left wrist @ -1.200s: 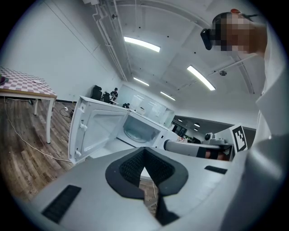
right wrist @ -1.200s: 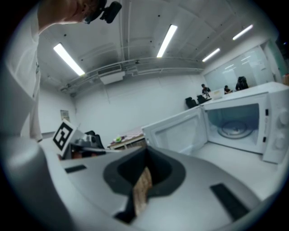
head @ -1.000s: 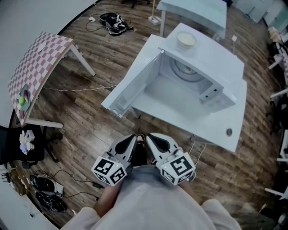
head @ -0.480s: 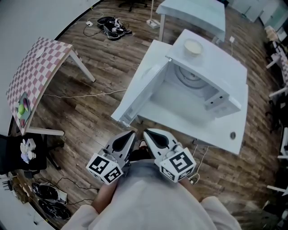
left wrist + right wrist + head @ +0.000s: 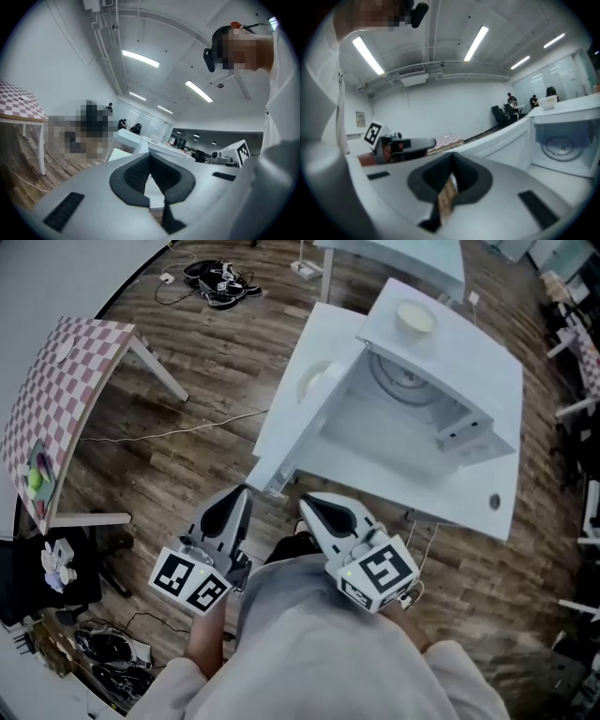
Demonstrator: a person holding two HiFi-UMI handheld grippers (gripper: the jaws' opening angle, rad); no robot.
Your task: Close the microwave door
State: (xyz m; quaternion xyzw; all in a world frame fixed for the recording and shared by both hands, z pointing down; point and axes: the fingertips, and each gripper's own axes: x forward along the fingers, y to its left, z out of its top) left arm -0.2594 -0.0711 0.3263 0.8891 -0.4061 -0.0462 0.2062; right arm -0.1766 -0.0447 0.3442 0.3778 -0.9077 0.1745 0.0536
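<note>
Overhead only: cables (image 5: 212, 277) beyond microwave (image 5: 469, 357)

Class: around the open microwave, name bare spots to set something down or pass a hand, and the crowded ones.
Free: the microwave top beside the bowl; the table strip before its opening; the floor between door and checkered table, save one thin cord. Crowded: the floor by the cable heap.

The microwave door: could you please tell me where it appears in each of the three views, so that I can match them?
Head view: the microwave door is upper centre, swung open to the left of the cavity.
Left gripper view: probably the white slab at centre, but this is not certain.
Right gripper view: right of centre, beside the cavity.
Shared landmark: the checked table, at left, far left and centre.
</note>
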